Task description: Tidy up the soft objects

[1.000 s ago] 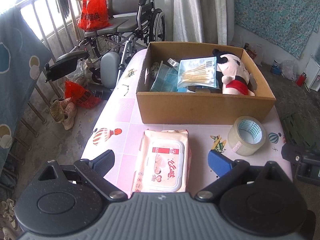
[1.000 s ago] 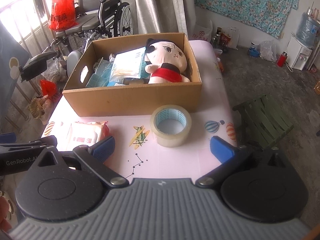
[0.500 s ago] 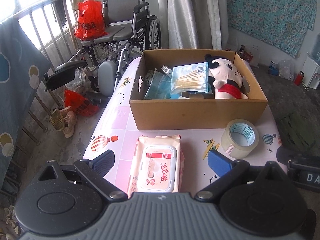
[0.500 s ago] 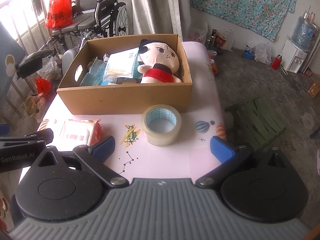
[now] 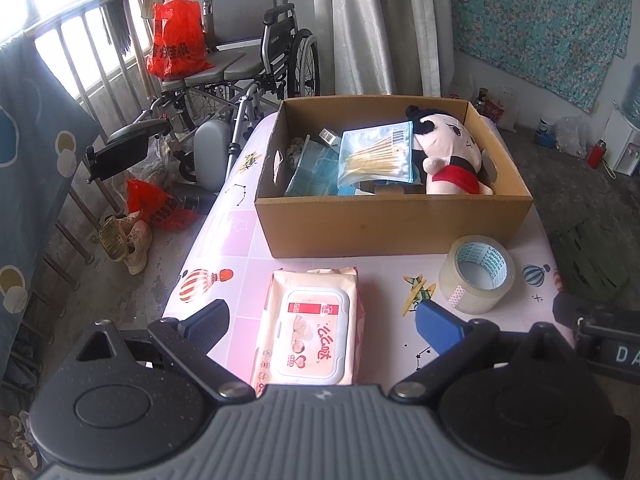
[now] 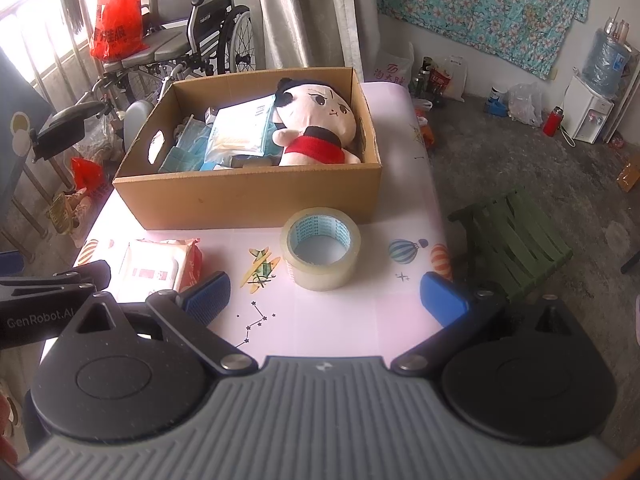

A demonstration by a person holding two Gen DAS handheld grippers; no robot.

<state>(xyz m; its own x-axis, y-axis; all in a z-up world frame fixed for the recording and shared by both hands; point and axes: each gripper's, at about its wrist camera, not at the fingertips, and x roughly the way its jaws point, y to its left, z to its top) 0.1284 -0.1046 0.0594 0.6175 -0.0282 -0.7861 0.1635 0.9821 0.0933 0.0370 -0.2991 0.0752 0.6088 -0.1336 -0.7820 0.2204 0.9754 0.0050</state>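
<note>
Wipes pack (image 5: 310, 330) lies flat on the pink table (image 5: 224, 236), just in front of the cardboard box (image 5: 394, 224). The left gripper (image 5: 320, 322) has its two blue fingers (image 5: 436, 326) spread wide apart, one on each side of the pack. The fingers do not seem to touch the pack, and they hold nothing. In the right wrist view the same pack (image 6: 160, 266) sits at the left, next to the left gripper's black body. The right gripper (image 6: 324, 298) also has its fingers (image 6: 442, 298) spread wide, with only bare table between them. It holds nothing too. A roll of clear tape (image 6: 320, 248) stands on the table a little past those fingers, not touching them. Inside the box a plush doll (image 6: 318, 122) with a red top leans against the right wall. Next to the doll lie a bag of cotton swabs (image 5: 378, 154) and some blue packets (image 5: 310, 172).
</note>
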